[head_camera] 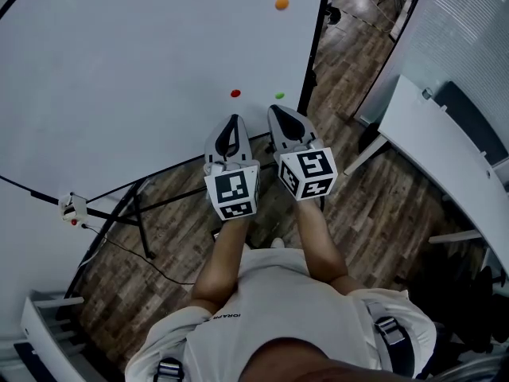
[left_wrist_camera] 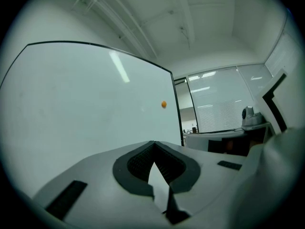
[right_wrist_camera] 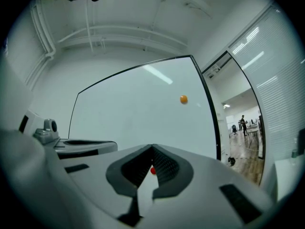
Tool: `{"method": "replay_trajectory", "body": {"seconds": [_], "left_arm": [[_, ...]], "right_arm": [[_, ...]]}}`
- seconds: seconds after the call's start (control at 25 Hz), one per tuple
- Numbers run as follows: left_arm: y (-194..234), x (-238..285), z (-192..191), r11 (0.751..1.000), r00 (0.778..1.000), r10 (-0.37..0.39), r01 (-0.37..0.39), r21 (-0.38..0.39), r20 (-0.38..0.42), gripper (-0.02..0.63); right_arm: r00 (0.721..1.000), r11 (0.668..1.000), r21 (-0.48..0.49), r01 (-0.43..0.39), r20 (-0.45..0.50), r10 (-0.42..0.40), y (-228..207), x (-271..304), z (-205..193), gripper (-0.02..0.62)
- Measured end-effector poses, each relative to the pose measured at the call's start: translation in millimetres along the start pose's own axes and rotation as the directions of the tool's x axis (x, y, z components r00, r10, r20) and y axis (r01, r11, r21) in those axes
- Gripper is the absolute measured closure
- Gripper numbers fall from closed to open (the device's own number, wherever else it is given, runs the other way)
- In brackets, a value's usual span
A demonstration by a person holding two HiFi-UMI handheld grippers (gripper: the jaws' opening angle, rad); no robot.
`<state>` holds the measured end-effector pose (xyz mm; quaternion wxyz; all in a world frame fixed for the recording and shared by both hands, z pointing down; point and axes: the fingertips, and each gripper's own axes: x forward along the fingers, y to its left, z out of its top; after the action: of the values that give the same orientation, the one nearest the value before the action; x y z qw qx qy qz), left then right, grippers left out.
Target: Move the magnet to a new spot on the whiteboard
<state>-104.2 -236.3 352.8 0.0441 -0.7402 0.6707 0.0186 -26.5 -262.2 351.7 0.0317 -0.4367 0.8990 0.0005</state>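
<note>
- Standing upright on its stand, the whiteboard (head_camera: 119,62) fills the space ahead. Its face is bare except for three magnets, which cling by their own pull, so each sits wherever it is put.
- Side by side, both hand-held grippers point level at the board's lower right part and stop short of its face. I judge this to be the approach, with no magnet taken yet.
- The left hand-held gripper (head_camera: 232,120) is clenched, its jaws meeting tip to tip with nothing between them. Its own view shows only blank board through the slit below the tips.
- The right hand-held gripper (head_camera: 278,110) is clenched and empty as well. In its own view a red dot shows in the gap under the joined tips, but that dot is on the board beyond, not in the grip. Either gripper would have to spread its jaws before it could take a magnet.
- The orange magnet (head_camera: 281,3) sits high near the board's right edge, well apart from both grippers.
- The red magnet (head_camera: 235,93) sits low on the board, just ahead of the left gripper's tip in the head view.
- The green magnet (head_camera: 279,95) sits beside the red one, just ahead of the right gripper's tip and near the board's edge. I cannot tell which of the low pair is meant to be moved.
</note>
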Motion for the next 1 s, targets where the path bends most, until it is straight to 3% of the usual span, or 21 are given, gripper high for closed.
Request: {"method": "replay_trajectory", "body": {"seconds": [0.56,0.68,1.0], "left_arm": [[-1.5,9.1,-3.4,0.999,0.999,-0.044,0.044,0.0,0.0,0.604],[0.2,12.3,-4.9,0.999,0.999,-0.047,0.047,0.005,0.0,0.604],[2.9,15.5,-4.8,0.999,0.999,-0.05,0.05,0.005,0.005,0.604]], "right_arm": [[0.998,0.998,0.006,0.055,0.04,-0.056,-28.7,18.4,27.4,0.58],[0.998,0.999,0.003,0.053,0.043,-0.053,-30.2,26.5,32.5,0.54],[0.995,0.998,-0.009,0.069,0.07,-0.068,-38.0,35.1,49.4,0.525]]}}
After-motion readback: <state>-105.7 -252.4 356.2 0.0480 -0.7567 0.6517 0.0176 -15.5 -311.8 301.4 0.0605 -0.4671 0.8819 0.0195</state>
